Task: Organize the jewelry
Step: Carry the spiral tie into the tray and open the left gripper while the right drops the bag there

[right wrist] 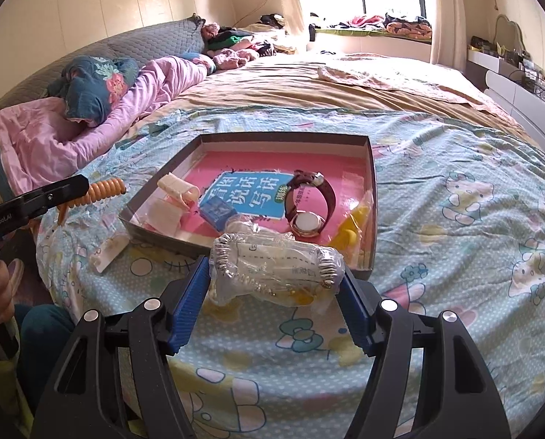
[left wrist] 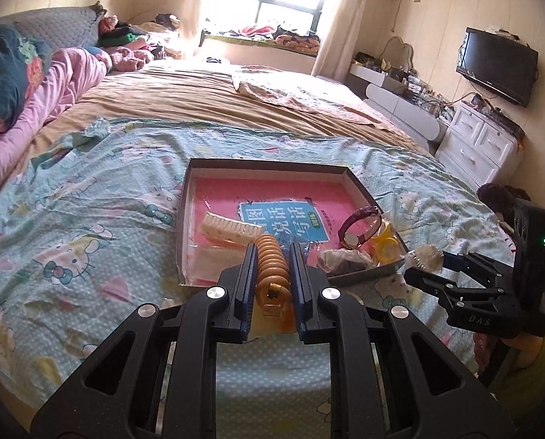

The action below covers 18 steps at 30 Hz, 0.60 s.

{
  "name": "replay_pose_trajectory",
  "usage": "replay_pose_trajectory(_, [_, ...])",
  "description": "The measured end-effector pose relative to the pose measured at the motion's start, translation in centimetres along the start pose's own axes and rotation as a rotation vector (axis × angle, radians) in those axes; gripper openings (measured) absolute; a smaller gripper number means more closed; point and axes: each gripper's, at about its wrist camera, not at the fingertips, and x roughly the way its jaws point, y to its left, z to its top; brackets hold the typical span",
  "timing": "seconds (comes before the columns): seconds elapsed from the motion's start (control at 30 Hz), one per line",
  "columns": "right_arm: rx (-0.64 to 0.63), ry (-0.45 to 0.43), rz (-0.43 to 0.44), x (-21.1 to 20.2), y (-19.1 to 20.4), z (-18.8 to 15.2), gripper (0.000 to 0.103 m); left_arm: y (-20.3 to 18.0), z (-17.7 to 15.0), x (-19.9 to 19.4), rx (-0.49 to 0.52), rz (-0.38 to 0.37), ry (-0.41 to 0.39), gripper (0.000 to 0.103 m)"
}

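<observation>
The bed [right wrist: 455, 219] under its cartoon-cat sheet was my work surface, and on it lay the shallow box [right wrist: 369, 168] with a pink book cover lining its floor. Inside the box sat a purple-strapped watch [right wrist: 309, 205], a cream hair clip [left wrist: 228, 228] and something yellow [right wrist: 360, 219] against the right wall. My right gripper [right wrist: 276, 274] had its fingers spread wide around a silver bracelet sealed in a clear bag [right wrist: 272, 267], just short of the box's near wall; whether the pads really pressed the bag I could not tell. My left gripper [left wrist: 274, 267] was clamped on an orange spiral clip [left wrist: 272, 263], held at the box's near edge. I judged the bag light, slick and crinkly, best taken across its stiff card middle, while the spiral clip seemed springy plastic, safest pinched along its coils.
</observation>
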Motion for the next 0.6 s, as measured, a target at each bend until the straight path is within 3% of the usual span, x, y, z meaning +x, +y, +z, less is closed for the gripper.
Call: replay_pose_trajectory(0.6, [0.000, -0.062, 0.005, 0.5, -0.4, 2.8, 0.066, -0.6, 2.3, 3.0, 0.026, 0.010, 0.019, 0.010])
